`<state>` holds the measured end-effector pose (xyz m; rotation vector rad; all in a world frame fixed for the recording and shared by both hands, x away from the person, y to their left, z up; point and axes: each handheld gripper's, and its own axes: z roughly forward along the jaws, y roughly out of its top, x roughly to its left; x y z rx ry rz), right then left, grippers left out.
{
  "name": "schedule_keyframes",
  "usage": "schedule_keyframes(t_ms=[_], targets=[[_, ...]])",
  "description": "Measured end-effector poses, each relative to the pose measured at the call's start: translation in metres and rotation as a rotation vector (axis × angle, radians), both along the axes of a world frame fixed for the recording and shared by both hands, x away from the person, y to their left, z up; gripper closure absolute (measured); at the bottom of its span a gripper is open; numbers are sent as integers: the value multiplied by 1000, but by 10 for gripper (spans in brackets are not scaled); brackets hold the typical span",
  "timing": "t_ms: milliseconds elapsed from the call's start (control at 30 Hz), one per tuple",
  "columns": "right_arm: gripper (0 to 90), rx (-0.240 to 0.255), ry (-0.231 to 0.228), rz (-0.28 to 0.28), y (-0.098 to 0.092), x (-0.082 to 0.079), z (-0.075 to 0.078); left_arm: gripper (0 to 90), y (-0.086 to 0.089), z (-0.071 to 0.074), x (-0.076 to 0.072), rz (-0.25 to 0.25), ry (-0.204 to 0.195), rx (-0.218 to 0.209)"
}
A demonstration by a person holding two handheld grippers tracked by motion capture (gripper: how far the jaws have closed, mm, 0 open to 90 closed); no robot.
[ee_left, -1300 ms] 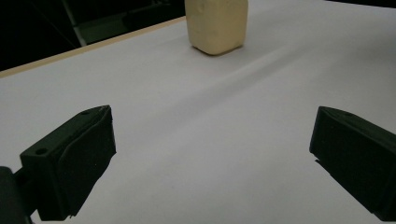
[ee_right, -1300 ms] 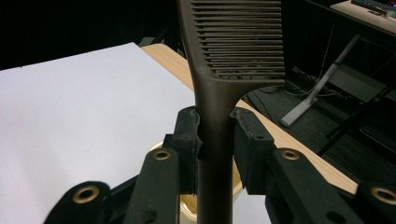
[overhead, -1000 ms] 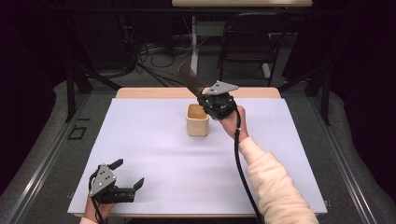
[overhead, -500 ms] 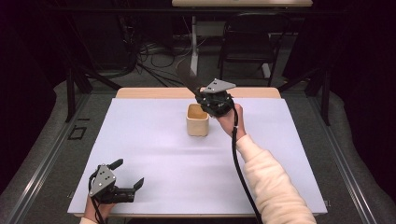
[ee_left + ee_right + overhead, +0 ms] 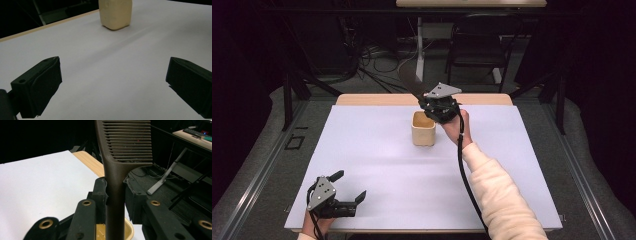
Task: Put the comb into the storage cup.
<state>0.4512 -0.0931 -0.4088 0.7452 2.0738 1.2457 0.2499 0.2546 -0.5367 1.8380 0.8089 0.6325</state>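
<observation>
My right gripper (image 5: 428, 101) (image 5: 115, 192) is shut on the handle of a dark brown slotted spatula (image 5: 410, 80) (image 5: 126, 142), just behind and above a beige cup (image 5: 423, 130). The slotted blade points up and away to the left, past the table's far edge. In the right gripper view the handle runs down between the jaws, with the cup's rim (image 5: 130, 230) right below. My left gripper (image 5: 349, 186) (image 5: 113, 82) rests near the front left corner of the white table (image 5: 377, 165), open with nothing between its jaws. In the left gripper view the cup (image 5: 115, 13) stands far ahead.
A white sheet covers the table; a strip of bare wood (image 5: 377, 99) shows along its far edge. Beyond it are dark floor, cables and a chair (image 5: 482, 50). The person's cream sleeve (image 5: 502, 200) crosses the front right of the table.
</observation>
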Motion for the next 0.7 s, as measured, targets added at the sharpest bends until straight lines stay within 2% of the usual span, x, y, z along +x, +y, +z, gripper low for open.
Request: schedule_keyframes(t_ms=[700], targets=[[720, 34, -4, -7, 8, 9, -4, 3, 0, 0, 0, -2, 3, -5]])
